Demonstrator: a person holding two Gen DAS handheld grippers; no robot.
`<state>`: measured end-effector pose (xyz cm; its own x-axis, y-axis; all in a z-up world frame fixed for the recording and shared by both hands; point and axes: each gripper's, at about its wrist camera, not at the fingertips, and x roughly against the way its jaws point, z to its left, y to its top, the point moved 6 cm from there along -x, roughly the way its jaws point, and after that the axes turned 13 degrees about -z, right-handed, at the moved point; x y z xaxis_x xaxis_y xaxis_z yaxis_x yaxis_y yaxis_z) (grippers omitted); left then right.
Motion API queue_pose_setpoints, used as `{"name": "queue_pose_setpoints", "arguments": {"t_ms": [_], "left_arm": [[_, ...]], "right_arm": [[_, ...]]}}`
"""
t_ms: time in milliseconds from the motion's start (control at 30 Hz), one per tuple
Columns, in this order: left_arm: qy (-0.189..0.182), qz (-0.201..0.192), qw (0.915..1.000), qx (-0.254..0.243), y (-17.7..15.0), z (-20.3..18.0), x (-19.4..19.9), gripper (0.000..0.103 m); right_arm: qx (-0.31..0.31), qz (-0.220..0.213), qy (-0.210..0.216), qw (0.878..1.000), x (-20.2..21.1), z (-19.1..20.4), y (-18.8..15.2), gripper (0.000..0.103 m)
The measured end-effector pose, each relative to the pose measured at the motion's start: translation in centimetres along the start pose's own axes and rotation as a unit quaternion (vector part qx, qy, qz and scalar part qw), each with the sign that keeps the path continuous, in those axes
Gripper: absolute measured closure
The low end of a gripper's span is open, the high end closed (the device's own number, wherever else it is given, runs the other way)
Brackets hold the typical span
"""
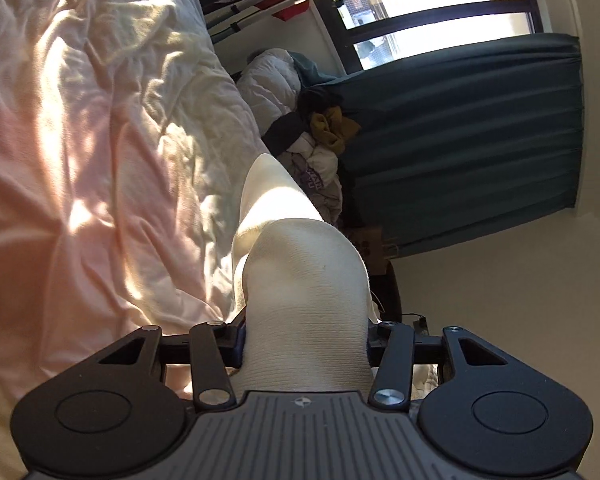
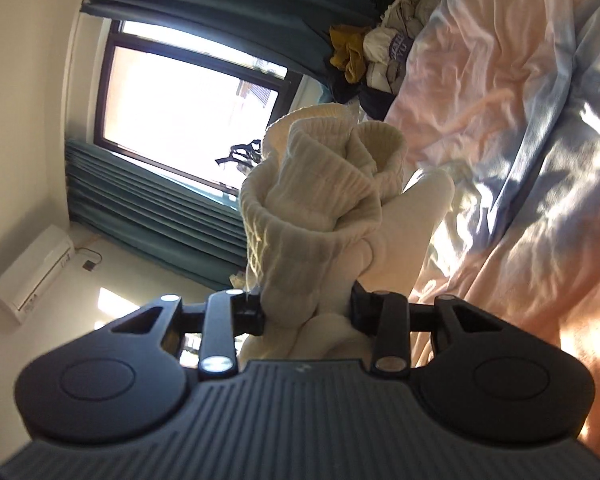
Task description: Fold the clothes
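1. The left gripper (image 1: 306,332) is clenched on a cream sock (image 1: 304,280); the knit fills the gap between its jaws and runs up from the camera toward 12 o'clock, ending in a smooth, sunlit toe-like tip.
2. The right gripper (image 2: 307,310) is clamped on a bundle of cream socks (image 2: 320,208); ribbed cuffs open upward above the jaws, and a smoother sock end sticks out at about 1 o'clock.
3. Whether both grippers hold the same pair cannot be told from these views.
4. Both grippers hang beside a bed (image 1: 100,160), whose rumpled pink and white bedding (image 2: 520,140) is streaked with sunlight. In the left view it fills the 9 to 11 o'clock side; in the right view, the 1 to 4 o'clock side.
5. A pile of clothes (image 1: 316,140), with a mustard-yellow piece and a white one bearing purple lettering, lies at the far edge of the bed, near the teal curtain (image 1: 480,140).
6. A bright window (image 2: 180,112) stands at 10 o'clock in the right view, with a white air-conditioner (image 2: 32,272) on the wall at 8 o'clock.
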<state>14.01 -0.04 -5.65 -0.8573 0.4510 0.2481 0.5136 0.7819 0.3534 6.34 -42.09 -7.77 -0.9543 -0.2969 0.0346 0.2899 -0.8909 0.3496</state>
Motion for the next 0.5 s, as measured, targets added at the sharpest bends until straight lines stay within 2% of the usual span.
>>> {"name": "queue_pose_setpoints", "arguments": {"t_ms": [133,267,500], "left_arm": [[-0.038,0.025,0.9989,-0.011,-4.3,-5.4,-1.8,0.054],[-0.079,0.066,0.9945,-0.021,-11.2,-11.0,-3.9,0.054],[-0.141,0.155,0.9772,-0.037,-24.9,-19.0,-8.3,0.054]], "right_arm": [[0.0,-0.051,0.012,0.999,5.1,0.8,5.1,0.063],[0.004,-0.109,0.017,0.994,11.1,1.2,10.2,0.063],[0.018,-0.22,0.011,0.975,22.9,-0.1,18.1,0.063]]}}
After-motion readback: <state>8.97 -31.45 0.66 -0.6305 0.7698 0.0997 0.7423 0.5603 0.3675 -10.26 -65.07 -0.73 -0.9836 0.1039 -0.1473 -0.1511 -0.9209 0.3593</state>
